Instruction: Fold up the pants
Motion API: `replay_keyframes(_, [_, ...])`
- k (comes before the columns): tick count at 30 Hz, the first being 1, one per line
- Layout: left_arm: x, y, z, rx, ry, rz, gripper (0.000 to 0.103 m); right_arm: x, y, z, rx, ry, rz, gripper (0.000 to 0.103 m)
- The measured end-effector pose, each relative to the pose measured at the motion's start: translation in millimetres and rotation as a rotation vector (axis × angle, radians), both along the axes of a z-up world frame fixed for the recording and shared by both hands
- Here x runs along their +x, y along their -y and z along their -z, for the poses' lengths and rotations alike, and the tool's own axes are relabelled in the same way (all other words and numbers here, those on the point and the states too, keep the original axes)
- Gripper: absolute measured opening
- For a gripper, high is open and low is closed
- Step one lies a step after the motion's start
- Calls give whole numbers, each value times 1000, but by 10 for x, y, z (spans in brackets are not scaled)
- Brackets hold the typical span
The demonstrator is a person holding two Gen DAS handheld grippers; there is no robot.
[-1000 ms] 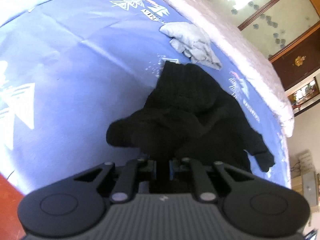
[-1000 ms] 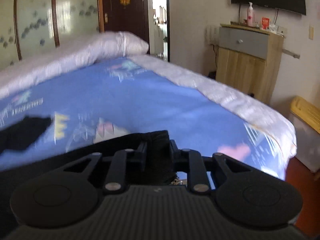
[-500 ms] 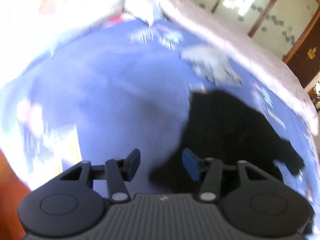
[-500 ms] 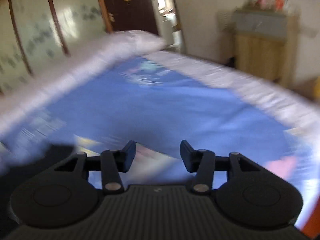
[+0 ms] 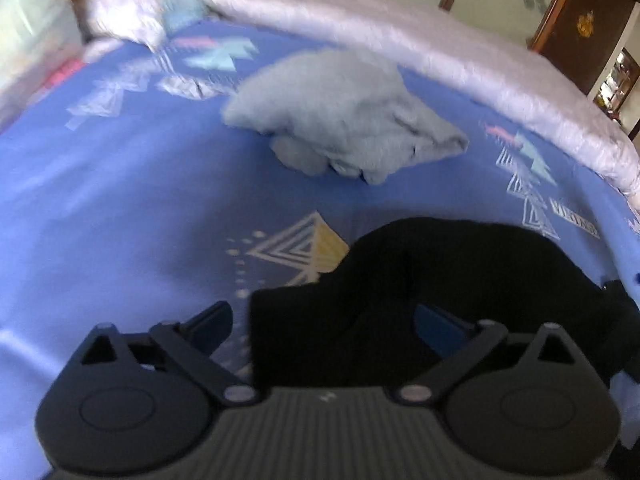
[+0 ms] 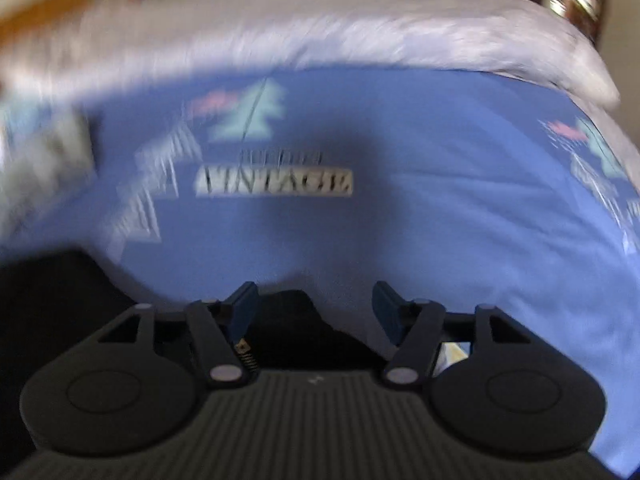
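The black pants (image 5: pixel 460 280) lie in a loose heap on the blue patterned bedsheet (image 5: pixel 120 184), nearer the camera than the crumpled pale-blue garment (image 5: pixel 344 116), which sits well apart toward the white quilt (image 5: pixel 400 32) along the far edge. The pants look like soft, light, thick fabric that will sag and bunch when lifted, so a single pinch would likely drag one layer only. A firmer hold would probably come from gripping a flat hem or waistband edge at two spread points; which end is which cannot be told from the dark mass.

The left gripper (image 5: pixel 324 320) stands wide open, with a fold of the pants lying between its fingers but not clamped. The right gripper (image 6: pixel 316 312) is also spread wide and holds nothing; a dark tip of the pants (image 6: pixel 288 320) sits just below and between its fingers, over the sheet near the "VINTAGE" print (image 6: pixel 276 182).
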State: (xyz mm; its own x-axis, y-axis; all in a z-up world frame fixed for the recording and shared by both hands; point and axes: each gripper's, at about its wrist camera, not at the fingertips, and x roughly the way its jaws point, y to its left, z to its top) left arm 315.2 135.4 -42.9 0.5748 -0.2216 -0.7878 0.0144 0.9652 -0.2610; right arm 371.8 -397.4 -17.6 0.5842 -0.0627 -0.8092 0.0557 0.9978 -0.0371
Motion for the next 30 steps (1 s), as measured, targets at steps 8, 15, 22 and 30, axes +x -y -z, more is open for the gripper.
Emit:
replay_keyframes(8, [-153,224,36,65,55,99,32,-181,40,62,110,24,17,9])
replay_keyframes(15, [-453,1,-318,41,132,34,31,-966,1246,-808,211,443,483,9])
replay_keyframes(22, [-371,108,-108,70,69,1,33,-1384,1876,-22,122,223,826,17])
replay_keyframes(30, [-280,57,-119,83,51,9,42,-1562,1924,-75,-51,312,921,46])
